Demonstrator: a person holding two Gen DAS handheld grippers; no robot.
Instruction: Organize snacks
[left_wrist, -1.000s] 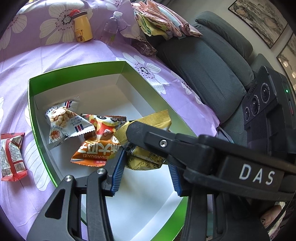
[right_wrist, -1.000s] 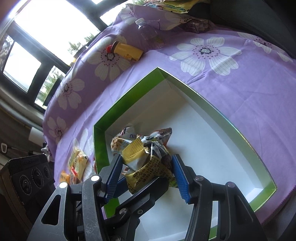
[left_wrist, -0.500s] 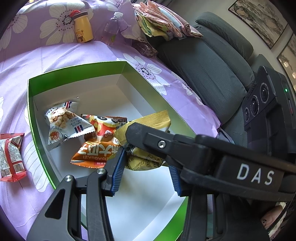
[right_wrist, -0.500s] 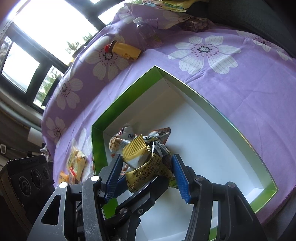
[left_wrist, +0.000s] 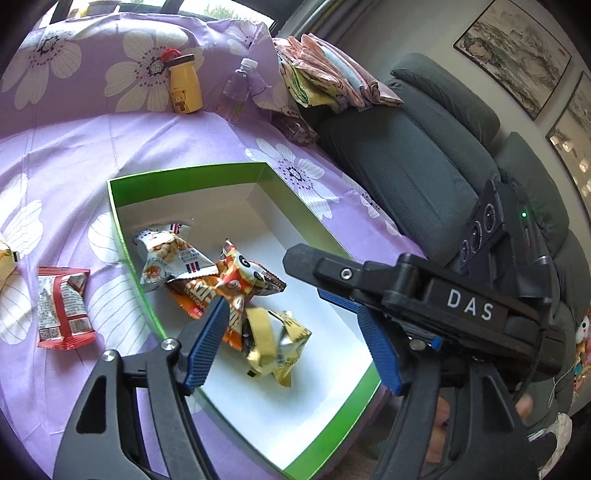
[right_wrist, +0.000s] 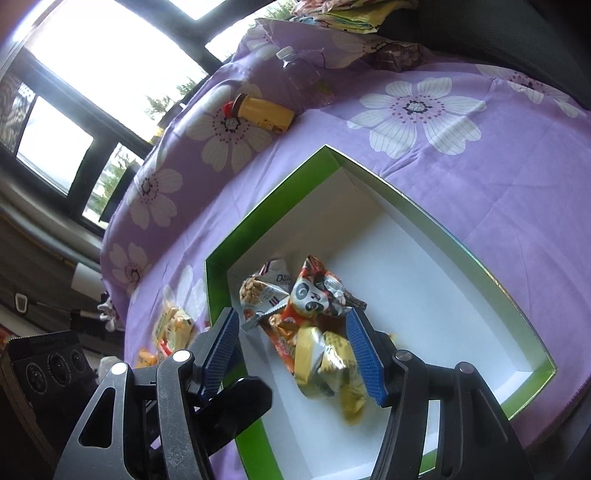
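Purple floral bedspread (left_wrist: 74, 155), left to right: red foil snack packet (left_wrist: 61, 308) lying outside and left of the green-walled, white-floored box (left_wrist: 122, 229), long axis near-to-far, nearest the left gripper (left_wrist: 291, 336), jaws open and empty. Crumpled gold foil snack packet (left_wrist: 275, 341) lies loose inside the box, blurred. Right gripper (right_wrist: 295, 350) open, empty; further yellow packets (right_wrist: 171, 325) partly hidden behind its left finger.

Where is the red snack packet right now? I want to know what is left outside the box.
In the left wrist view, the red snack packet lies on the purple flowered cloth, outside the green box, just off its left wall.
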